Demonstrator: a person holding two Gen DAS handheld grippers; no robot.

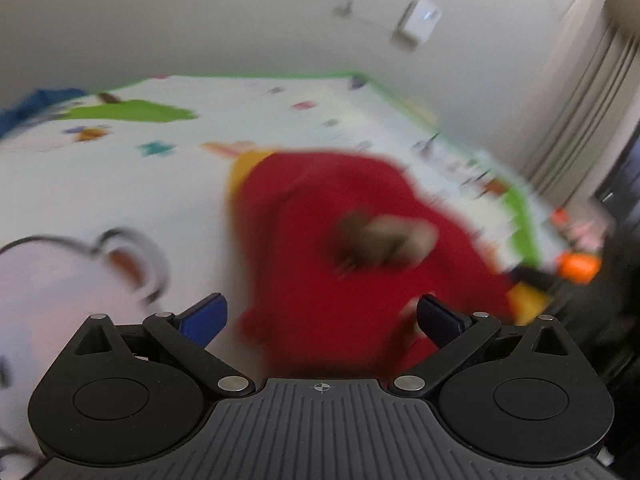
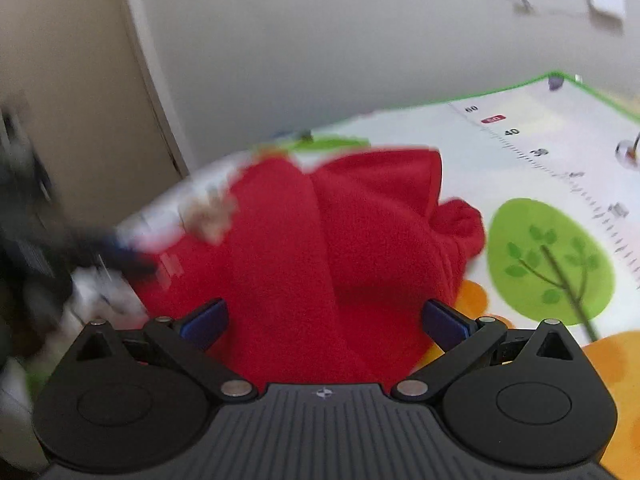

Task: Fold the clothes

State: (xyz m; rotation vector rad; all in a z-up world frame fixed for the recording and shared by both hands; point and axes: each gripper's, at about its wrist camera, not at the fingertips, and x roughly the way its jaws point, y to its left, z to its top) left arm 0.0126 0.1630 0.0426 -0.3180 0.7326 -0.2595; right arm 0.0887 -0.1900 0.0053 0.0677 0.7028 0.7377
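A red fleece garment [image 1: 328,216] with a brown patch lies bunched on a colourful play mat [image 1: 224,120]. My left gripper [image 1: 320,320] is open just above and in front of the garment's near edge, holding nothing. In the right wrist view the same red garment [image 2: 320,240] lies folded in humps on the mat [image 2: 552,160]. My right gripper [image 2: 324,320] is open with the red cloth between and below its fingers, not pinched. The left view is blurred by motion.
A blue cloth [image 1: 36,104] lies at the mat's far left corner. A wall and a curtain [image 1: 580,120] stand behind the mat. An orange and black object [image 1: 576,264] sits at the right edge. A dark blurred shape [image 2: 36,240] is at the left.
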